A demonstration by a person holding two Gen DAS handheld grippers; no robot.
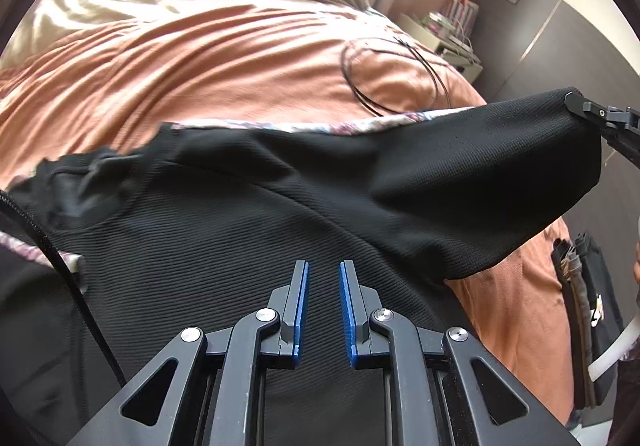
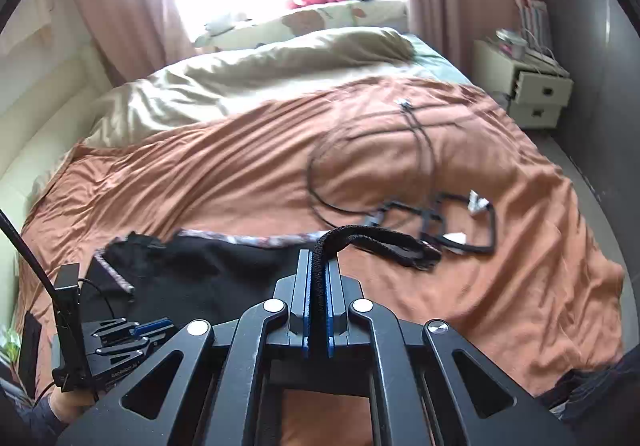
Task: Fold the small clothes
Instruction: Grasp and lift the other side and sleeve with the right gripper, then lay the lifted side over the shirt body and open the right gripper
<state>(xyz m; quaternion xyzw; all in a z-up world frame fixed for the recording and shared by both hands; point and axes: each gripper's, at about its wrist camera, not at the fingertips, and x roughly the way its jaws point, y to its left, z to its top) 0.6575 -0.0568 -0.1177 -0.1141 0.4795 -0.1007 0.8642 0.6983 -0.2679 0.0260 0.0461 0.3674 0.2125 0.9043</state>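
A black ribbed garment (image 1: 248, 246) is spread over the orange bedsheet (image 1: 200, 77) of the bed, with a floral fabric edge (image 1: 304, 125) showing along its far side. One corner of it is raised, clamped between the pressed-together pads of the right hand-held gripper (image 2: 319, 286). The left hand-held gripper (image 1: 324, 286) is held just above the garment, its blue pads slightly apart with nothing gripped between them. Black cables (image 2: 400, 185) are seen lying farther along the sheet.
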